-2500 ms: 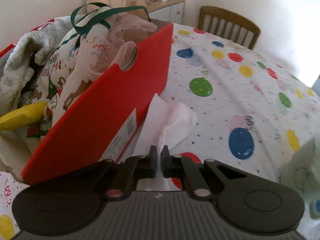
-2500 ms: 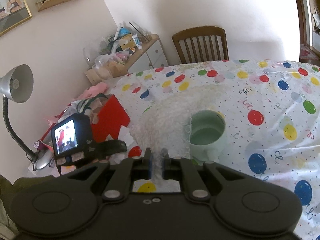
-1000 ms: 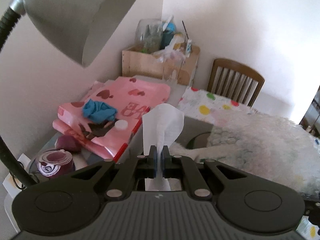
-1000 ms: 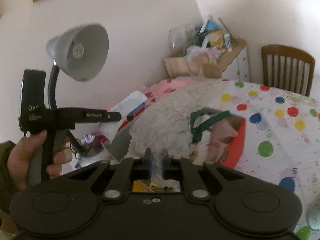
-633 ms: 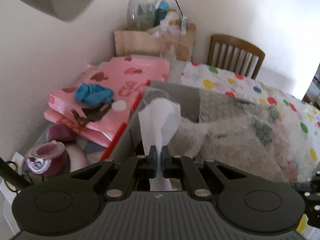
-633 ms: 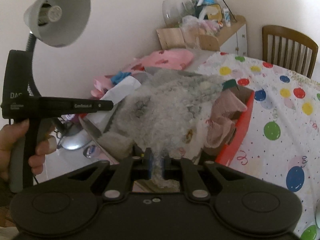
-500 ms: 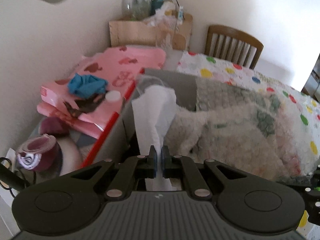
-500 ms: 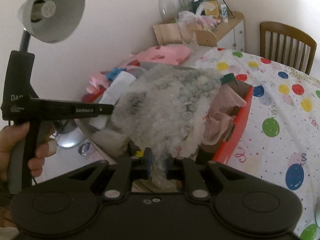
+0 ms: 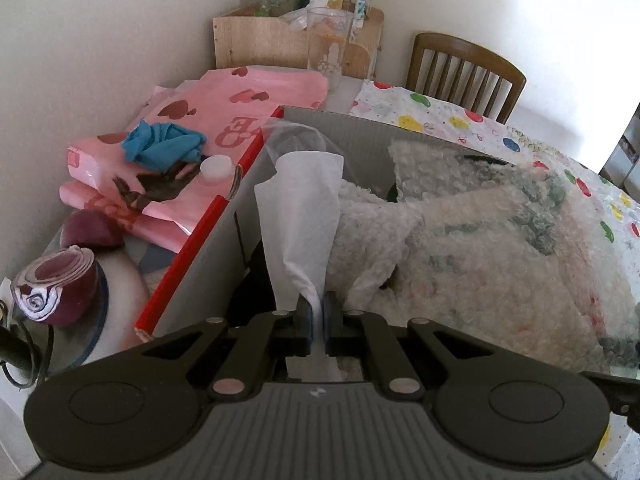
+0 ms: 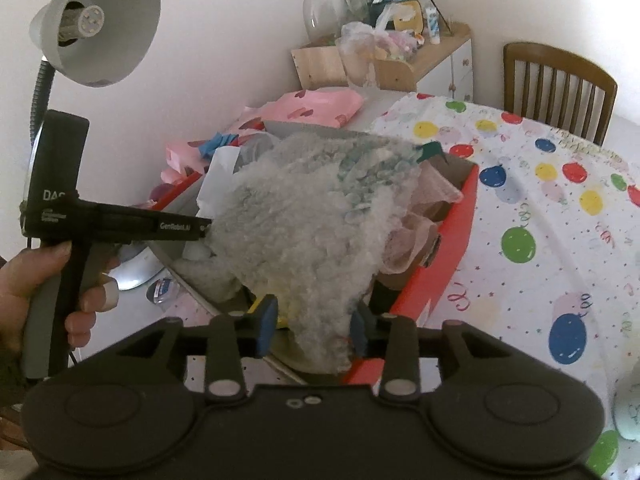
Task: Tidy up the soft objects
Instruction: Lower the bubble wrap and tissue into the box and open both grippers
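My left gripper (image 9: 316, 324) is shut on a white tissue (image 9: 300, 216) and holds it upright over the near corner of the red box (image 9: 192, 248). My right gripper (image 10: 312, 330) is open, and a sheet of bubble wrap (image 10: 304, 232) lies between its spread fingers, draped over the box's contents. The bubble wrap (image 9: 500, 256) also fills the right of the left wrist view. The red box (image 10: 452, 240) holds a fluffy white cloth (image 9: 368, 232) and pinkish fabric (image 10: 416, 224). The left gripper's handle (image 10: 100, 224) shows in the right wrist view.
Pink heart-print bags (image 9: 224, 120) with a blue cloth (image 9: 160, 148) lie left of the box. A grey desk lamp (image 10: 96, 24), a wooden shelf with jars (image 10: 380, 52) and a wooden chair (image 10: 556, 84) stand around. The tablecloth has coloured dots (image 10: 560, 208). A mint cup's edge (image 10: 628, 408) is at far right.
My right gripper has opened and let go of the bubble wrap, which now rests on the box. My left gripper has come lower with the tissue.
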